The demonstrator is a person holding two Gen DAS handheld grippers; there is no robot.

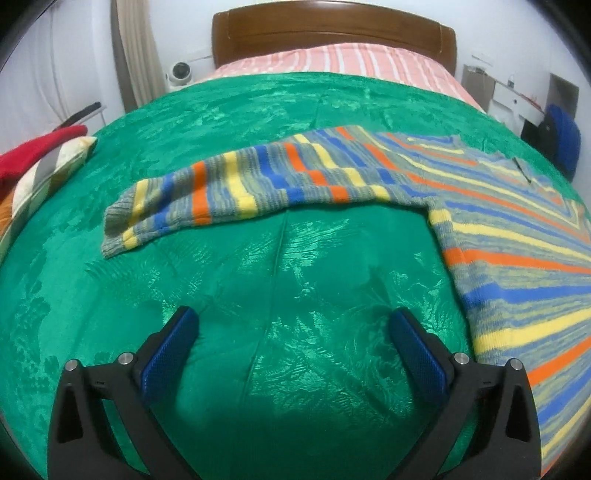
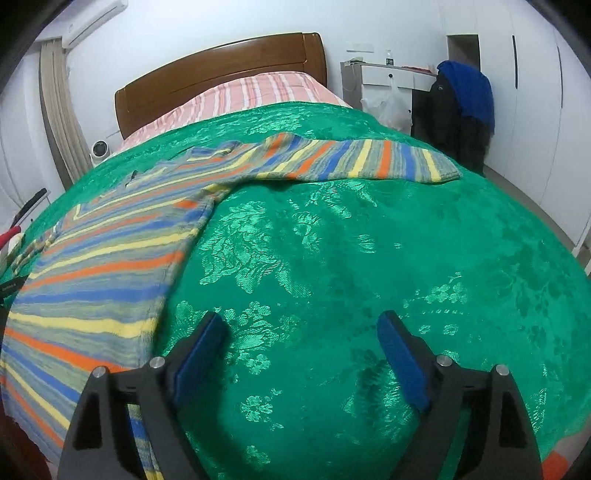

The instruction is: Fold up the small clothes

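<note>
A striped knitted sweater (image 1: 517, 236) in blue, orange, yellow and grey lies flat on the green bedspread (image 1: 258, 277). In the left wrist view its body fills the right side and one sleeve (image 1: 229, 192) stretches out to the left. My left gripper (image 1: 293, 321) is open over bare bedspread, left of the sweater's side edge, with nothing between its blue pads. In the right wrist view the sweater (image 2: 99, 266) lies at the left with its other sleeve (image 2: 362, 158) spread to the right. My right gripper (image 2: 301, 325) is open above the green bedspread (image 2: 369, 258), its left finger close to the sweater's edge.
A wooden headboard (image 1: 332, 33) and pink striped bedding (image 1: 351, 61) lie at the far end of the bed. Red and patterned cloths (image 1: 40, 162) sit at the bed's left edge. A chair draped with blue and dark clothes (image 2: 461, 110) stands beside a white desk (image 2: 391, 75).
</note>
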